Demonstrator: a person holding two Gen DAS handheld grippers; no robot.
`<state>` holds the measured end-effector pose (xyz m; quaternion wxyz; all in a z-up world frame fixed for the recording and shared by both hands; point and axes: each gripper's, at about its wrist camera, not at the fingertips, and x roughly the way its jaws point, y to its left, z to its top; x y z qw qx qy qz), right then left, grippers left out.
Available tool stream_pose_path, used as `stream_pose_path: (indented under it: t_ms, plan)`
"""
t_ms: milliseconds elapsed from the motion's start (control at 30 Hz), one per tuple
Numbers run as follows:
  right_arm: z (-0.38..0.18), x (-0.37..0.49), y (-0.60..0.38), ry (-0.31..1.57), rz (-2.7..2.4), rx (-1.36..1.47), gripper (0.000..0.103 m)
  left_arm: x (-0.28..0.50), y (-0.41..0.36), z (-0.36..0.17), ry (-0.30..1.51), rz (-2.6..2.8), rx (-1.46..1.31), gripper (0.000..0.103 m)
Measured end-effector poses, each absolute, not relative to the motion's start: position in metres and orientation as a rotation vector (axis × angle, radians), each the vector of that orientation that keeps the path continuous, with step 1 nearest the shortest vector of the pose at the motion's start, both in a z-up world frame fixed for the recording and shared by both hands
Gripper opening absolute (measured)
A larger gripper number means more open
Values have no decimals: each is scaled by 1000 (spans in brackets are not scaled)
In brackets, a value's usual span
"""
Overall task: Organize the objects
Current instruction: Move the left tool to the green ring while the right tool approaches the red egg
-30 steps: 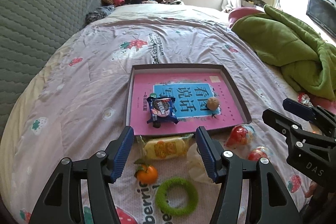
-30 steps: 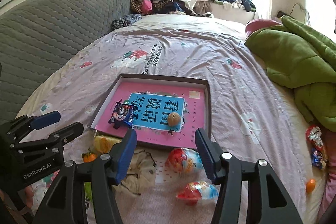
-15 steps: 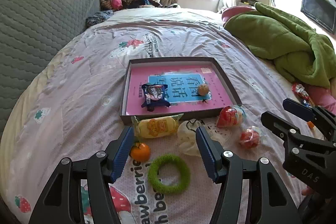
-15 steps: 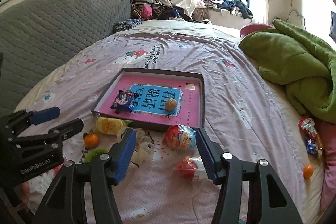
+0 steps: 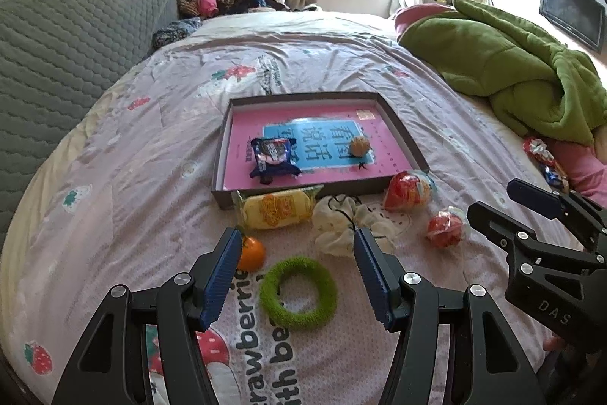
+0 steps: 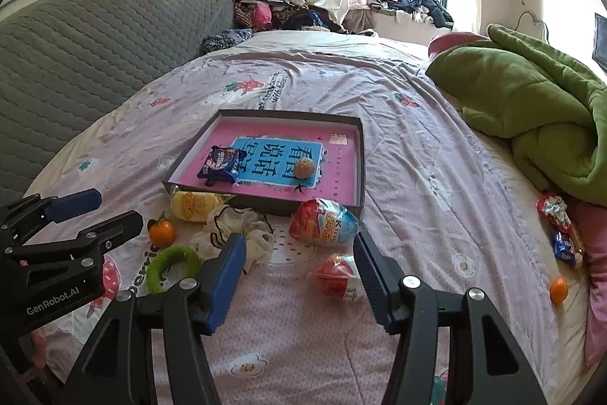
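My left gripper (image 5: 297, 262): jaws spread wide, nothing between the pads, angled down over the bedspread.
My right gripper (image 6: 299, 262): jaws parted too, pads bare, nothing pinched.
Between my left fingers: green ring (image 5: 297, 293) lying flat on the bedspread, touching neither pad.
At my left gripper's left fingertip: small orange (image 5: 251, 253), just beside the pad; whether it touches, I can't tell.
Just ahead of my left gripper: yellow snack pack (image 5: 275, 209) lying against the tray's near wall, and a crumpled cream cloth (image 5: 341, 222) right of it.
Near my right gripper's right finger: small red egg-shaped treat (image 6: 337, 278), just inside the pad and partly hidden by it.
Ahead of my right gripper: big red-and-blue wrapped egg (image 6: 324, 221), resting by the tray's near right corner.
Further ahead: shallow tray (image 5: 224, 154) with a pink and blue sheet on its floor.
Inside the tray: dark blue biscuit packet (image 5: 274, 156) on the left, round brown ball (image 5: 359, 145) to the right, well apart.
Far right of my right gripper: loose candies (image 6: 561, 230) and a second orange (image 6: 559, 289) by the bed's edge.
Beyond those: rumpled green blanket (image 6: 531, 109).
Off to my left: grey quilted headboard (image 5: 68, 52).
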<state>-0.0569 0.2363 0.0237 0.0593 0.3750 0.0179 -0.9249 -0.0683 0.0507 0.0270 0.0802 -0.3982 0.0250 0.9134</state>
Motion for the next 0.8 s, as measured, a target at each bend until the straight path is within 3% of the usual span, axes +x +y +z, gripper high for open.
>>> stream_pose_path:
  t_ms: [800]
  plan:
    - [-22, -54, 261, 48, -2793, 1238, 58, -77, 37, -50, 52, 2655, -1407, 63]
